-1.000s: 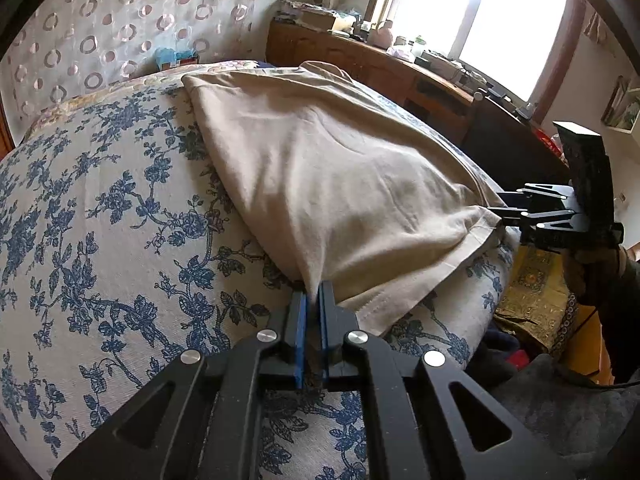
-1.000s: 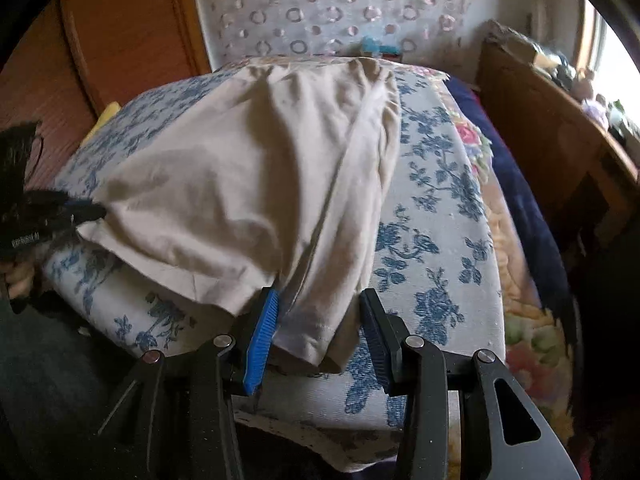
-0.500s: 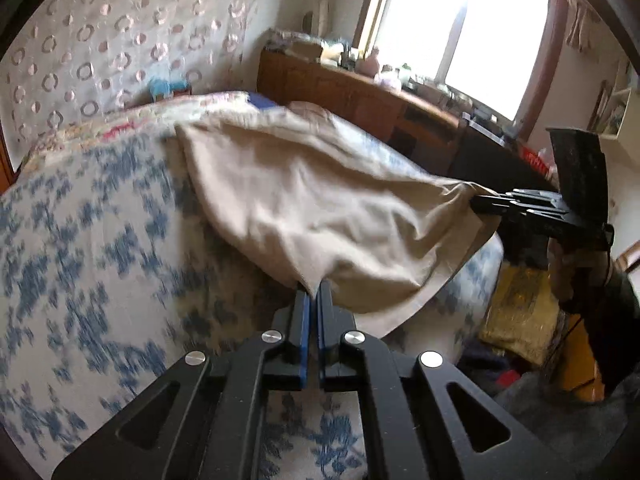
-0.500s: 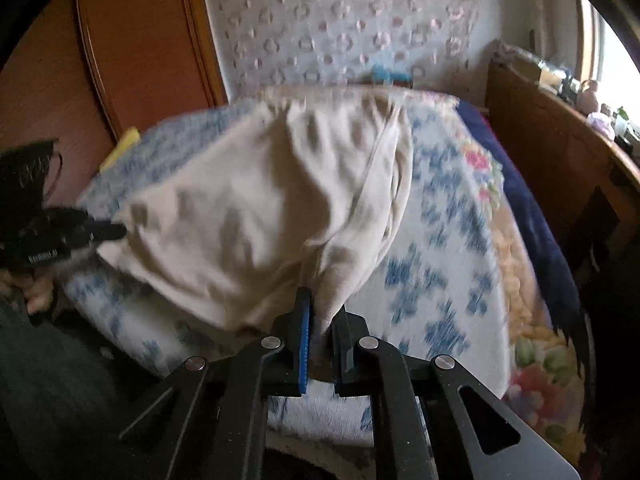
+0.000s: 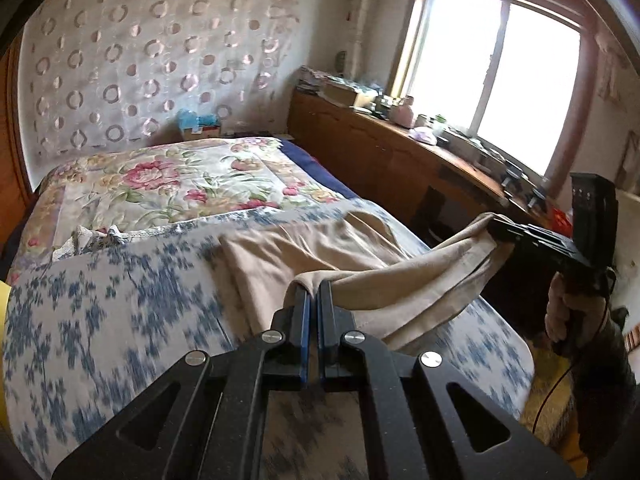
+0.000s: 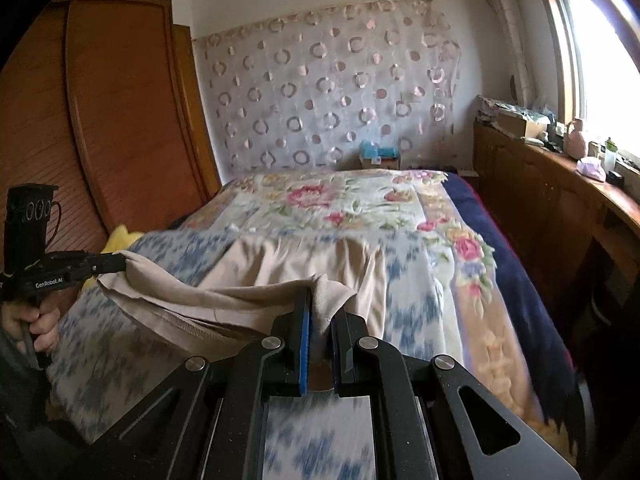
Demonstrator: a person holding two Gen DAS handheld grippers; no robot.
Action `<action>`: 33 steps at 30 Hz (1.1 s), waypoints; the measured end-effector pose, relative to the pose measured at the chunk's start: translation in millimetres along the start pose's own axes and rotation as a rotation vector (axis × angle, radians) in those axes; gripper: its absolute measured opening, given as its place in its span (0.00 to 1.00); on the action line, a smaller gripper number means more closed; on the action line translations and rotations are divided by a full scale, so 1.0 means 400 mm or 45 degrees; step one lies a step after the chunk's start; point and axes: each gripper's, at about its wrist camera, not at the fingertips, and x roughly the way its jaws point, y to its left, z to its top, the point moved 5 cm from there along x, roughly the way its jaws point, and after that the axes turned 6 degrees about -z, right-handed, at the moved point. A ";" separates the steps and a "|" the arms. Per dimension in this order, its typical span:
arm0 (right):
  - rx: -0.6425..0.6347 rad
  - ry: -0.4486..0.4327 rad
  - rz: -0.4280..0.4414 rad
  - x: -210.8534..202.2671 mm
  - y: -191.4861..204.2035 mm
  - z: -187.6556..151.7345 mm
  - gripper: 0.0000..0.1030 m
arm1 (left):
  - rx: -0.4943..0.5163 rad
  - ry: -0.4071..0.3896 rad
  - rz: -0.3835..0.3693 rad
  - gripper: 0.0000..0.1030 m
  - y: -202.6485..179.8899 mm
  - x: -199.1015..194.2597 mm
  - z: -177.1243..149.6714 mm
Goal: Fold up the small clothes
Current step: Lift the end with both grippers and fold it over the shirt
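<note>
Left claw (image 5: 313, 294): jaws pressed together on one corner of the beige garment (image 5: 304, 252), the cloth bunched just ahead of the tips. Right claw (image 6: 322, 312): jaws nearly together, a fold of the same garment pinched between the blue pad and the black finger and bulging up over the tips; these jaws have just been closing, with the cloth between them. In the left view the right claw (image 5: 494, 229) appears to the right of the left one, gripped by a hand (image 5: 568, 312); the garment hem hangs stretched in the air between the two claws. In the right view the left claw (image 6: 122, 264) sits far left with a hand (image 6: 36, 320) on its handle. The rest of the garment trails forward from both claws onto the blue-flowered sheet (image 5: 100, 300) of the bed (image 6: 472, 264). Versus a second ago: then the garment lay flat on the sheet, the right claw stood open around its corner, the left was already clamped. Now the near edge is lifted off the sheet, both claws sit higher, and the rose-patterned quilt (image 5: 168, 184) beyond the garment has come into sight. Sheet pattern is blurred in both views.
</note>
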 end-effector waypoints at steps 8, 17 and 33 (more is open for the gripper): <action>-0.034 0.004 0.019 0.143 0.008 0.048 0.08 | -0.062 0.013 0.047 0.03 0.073 0.096 0.077; -0.017 0.075 0.016 0.264 -0.022 0.067 0.08 | -0.072 0.104 0.108 0.03 0.142 0.211 0.101; -0.014 0.220 -0.019 0.388 -0.035 0.123 0.16 | -0.132 0.230 0.119 0.06 0.192 0.301 0.070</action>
